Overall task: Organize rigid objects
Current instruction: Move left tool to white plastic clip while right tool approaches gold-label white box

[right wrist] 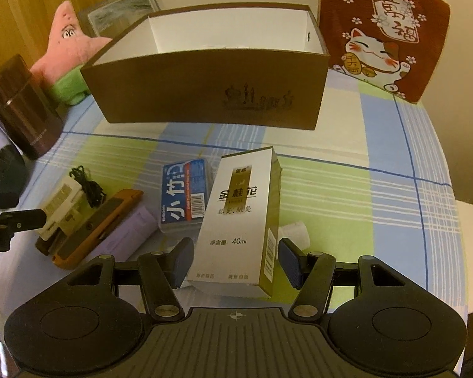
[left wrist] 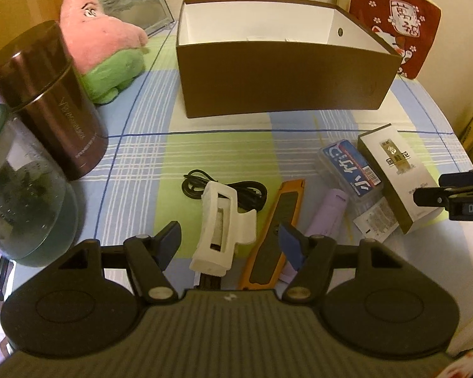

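Observation:
A white hair clip (left wrist: pixel 220 230) lies on the checked cloth between the fingers of my left gripper (left wrist: pixel 230 241), which is open with gaps on both sides. Beside the clip are a black cable (left wrist: pixel 227 189), an orange utility knife (left wrist: pixel 274 230) and a purple tube (left wrist: pixel 324 214). My right gripper (right wrist: pixel 236 263) is open and straddles the near end of a white and gold carton (right wrist: pixel 242 220); its pads stand just off the sides. A blue-labelled clear case (right wrist: pixel 186 195) lies left of the carton. The open brown box (left wrist: pixel 280 72) stands behind.
A brown metal canister (left wrist: pixel 50 100), a glass jar with a green lid (left wrist: pixel 25 189) and a pink plush star (left wrist: pixel 101 41) crowd the left. A red lucky-cat cushion (right wrist: pixel 384 37) leans at the back right. A small white roll (right wrist: pixel 294 231) lies by the carton.

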